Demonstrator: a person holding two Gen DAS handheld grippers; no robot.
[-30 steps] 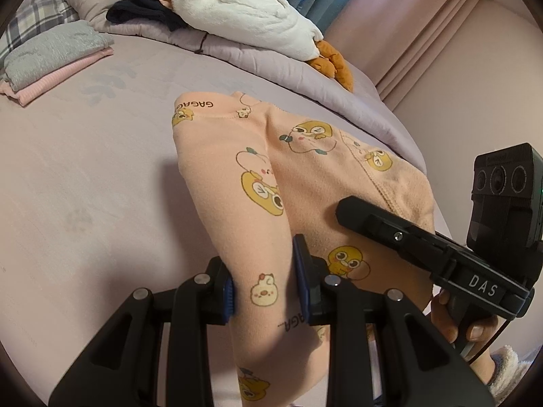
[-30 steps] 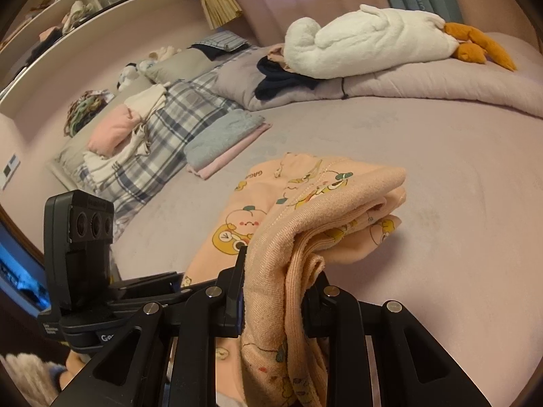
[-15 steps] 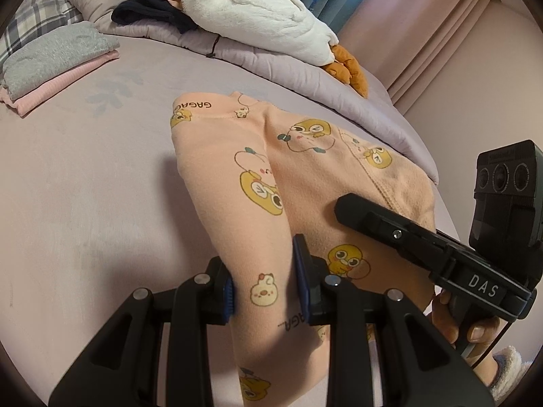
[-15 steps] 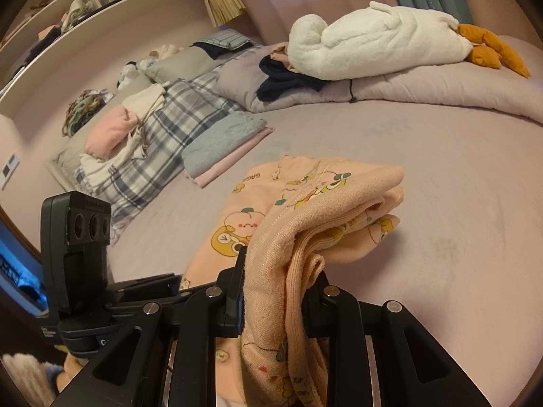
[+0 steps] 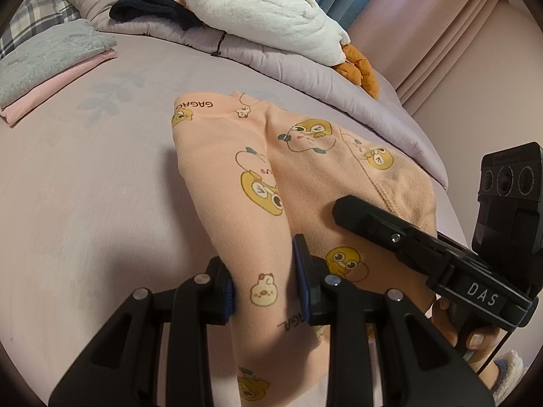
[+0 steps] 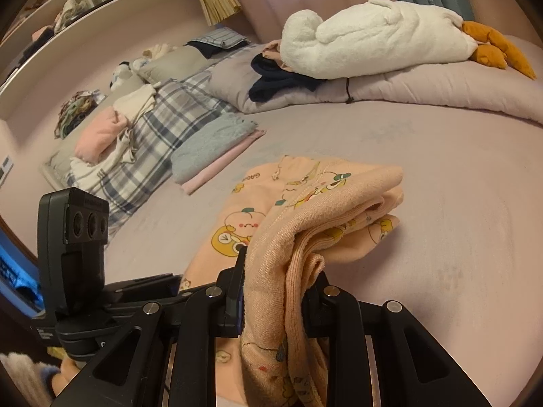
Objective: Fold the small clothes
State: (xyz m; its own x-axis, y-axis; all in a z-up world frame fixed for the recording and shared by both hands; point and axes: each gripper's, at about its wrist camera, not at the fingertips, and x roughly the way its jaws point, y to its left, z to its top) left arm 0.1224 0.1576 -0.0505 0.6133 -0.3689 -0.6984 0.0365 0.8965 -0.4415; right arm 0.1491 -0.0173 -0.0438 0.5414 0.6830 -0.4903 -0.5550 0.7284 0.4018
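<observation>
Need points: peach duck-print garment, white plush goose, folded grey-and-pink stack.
peach duck-print garment [image 5: 258, 183], left wrist view, on the duck print mid-fabric.
white plush goose [image 6: 373, 37], right wrist view, on its white body.
folded grey-and-pink stack [image 6: 210, 146], right wrist view, on the grey top layer.

Both views sit nearer the head of the bed than a second ago: from the left wrist the white plush goose with orange feet [image 5: 268, 17] and the folded grey-and-pink stack of clothes [image 5: 51, 68] slide right and closer. From the right wrist the same shift shows, and the peach cartoon-print child's garment [image 6: 305, 224], pinched in both grippers, travels along with them over the lilac sheet [image 6: 458, 176].
</observation>
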